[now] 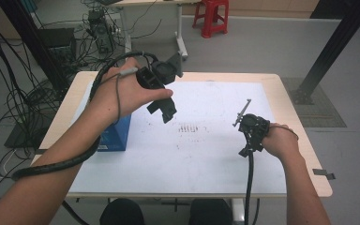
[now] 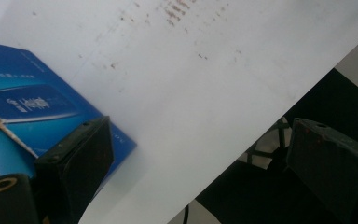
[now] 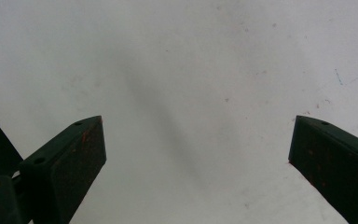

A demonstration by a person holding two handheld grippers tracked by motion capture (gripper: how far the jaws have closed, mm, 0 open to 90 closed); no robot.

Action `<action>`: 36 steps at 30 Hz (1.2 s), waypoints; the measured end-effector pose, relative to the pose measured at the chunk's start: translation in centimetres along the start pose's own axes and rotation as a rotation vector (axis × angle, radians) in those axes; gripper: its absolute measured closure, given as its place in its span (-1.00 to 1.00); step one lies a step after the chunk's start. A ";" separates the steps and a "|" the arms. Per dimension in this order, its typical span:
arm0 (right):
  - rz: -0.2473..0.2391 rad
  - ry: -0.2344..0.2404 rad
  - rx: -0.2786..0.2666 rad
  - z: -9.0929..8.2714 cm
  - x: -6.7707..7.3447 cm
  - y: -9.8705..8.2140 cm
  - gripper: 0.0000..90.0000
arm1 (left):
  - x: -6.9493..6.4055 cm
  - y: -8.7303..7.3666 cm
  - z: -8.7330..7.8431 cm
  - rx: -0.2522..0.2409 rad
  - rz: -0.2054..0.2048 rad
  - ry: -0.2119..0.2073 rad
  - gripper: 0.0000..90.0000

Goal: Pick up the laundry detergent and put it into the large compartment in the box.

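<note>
A blue cardboard box lies on the left part of the white sheet, partly under the person's left forearm. My left gripper is held up above the sheet beside the box, open with nothing in it. In the left gripper view, the box sits behind the left jaw of the left gripper, with an open flap at its near end. My right gripper hovers low over the sheet's right side. The right gripper has its jaws wide apart over the bare white sheet, open and empty.
The sheet covers a light wooden table. Faint brown marks dot its middle. On the floor behind are a red stool, tangled cables at the left and a black frame post at the right.
</note>
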State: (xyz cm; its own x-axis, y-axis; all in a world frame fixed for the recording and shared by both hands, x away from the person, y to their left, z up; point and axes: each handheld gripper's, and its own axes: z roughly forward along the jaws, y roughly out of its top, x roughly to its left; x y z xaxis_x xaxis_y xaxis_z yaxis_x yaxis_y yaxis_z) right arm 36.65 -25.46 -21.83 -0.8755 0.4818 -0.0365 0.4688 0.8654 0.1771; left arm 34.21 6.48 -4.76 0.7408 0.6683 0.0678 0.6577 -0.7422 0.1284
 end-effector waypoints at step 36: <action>-0.009 -0.006 0.009 0.0 0.1 0.0 -0.93 | -1.2 0.0 6.6 0.052 0.026 -0.036 -0.83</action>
State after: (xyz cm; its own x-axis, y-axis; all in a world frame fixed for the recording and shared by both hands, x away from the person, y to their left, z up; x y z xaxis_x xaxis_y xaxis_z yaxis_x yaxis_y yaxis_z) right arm 36.57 -25.41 -21.80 -0.8788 0.4752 -0.0437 0.4624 0.8706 0.1680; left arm 34.17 5.37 -11.34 0.7615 0.6472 0.0348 0.6438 -0.7615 0.0750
